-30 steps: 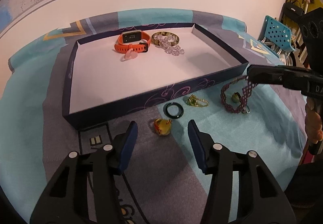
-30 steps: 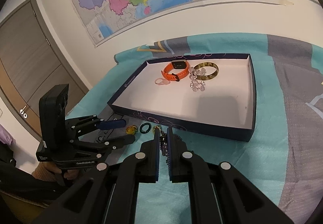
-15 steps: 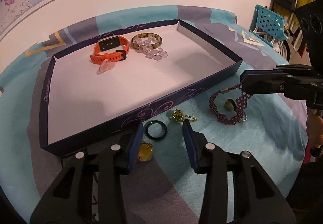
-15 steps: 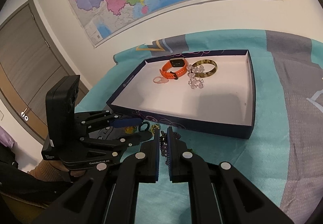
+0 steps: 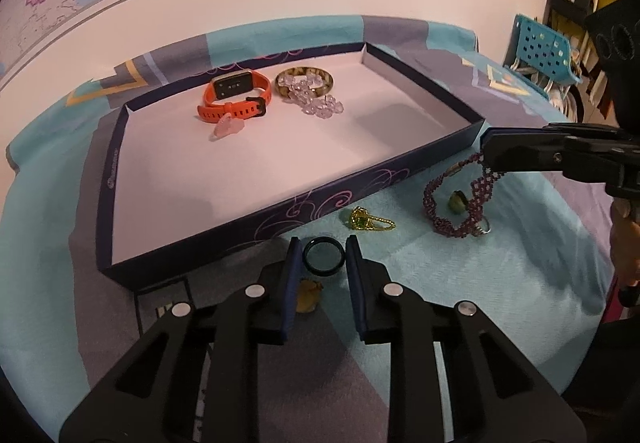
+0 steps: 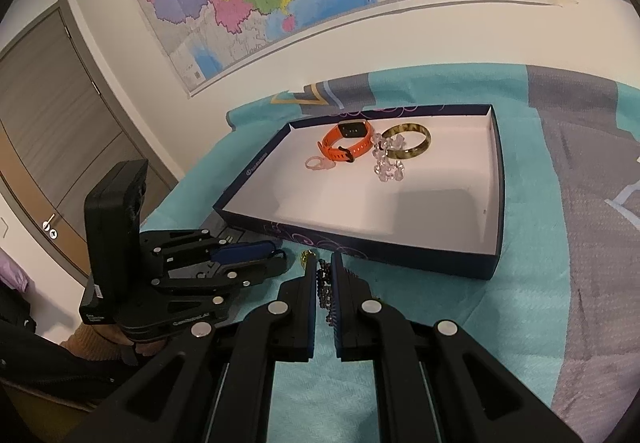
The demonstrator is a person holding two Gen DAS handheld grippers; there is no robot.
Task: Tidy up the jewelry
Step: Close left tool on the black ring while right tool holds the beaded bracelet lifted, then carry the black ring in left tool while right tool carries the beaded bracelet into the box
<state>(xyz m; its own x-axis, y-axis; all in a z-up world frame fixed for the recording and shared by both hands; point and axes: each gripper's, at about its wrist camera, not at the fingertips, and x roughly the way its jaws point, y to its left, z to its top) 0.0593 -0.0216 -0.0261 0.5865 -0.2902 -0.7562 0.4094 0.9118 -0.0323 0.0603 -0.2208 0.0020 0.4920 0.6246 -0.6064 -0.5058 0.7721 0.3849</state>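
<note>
A dark ring lies flat on the cloth just in front of the navy box. My left gripper straddles it; the jaws are closing, and the blue pads stand a hair off its rim. From the right wrist view, the left gripper sits low at the left. My right gripper is shut on a purple beaded bracelet, whose loop hangs down onto the cloth. Its beads show between the pads.
The box holds an orange watch, a crystal bracelet, a tortoiseshell bangle and a pink ring. On the cloth lie a yellow pendant, a gold chain and a green stone.
My left gripper has moved forward past the yellow pendant to the dark ring, and its jaws have narrowed around it. The right gripper has stayed put, still holding the bracelet.
</note>
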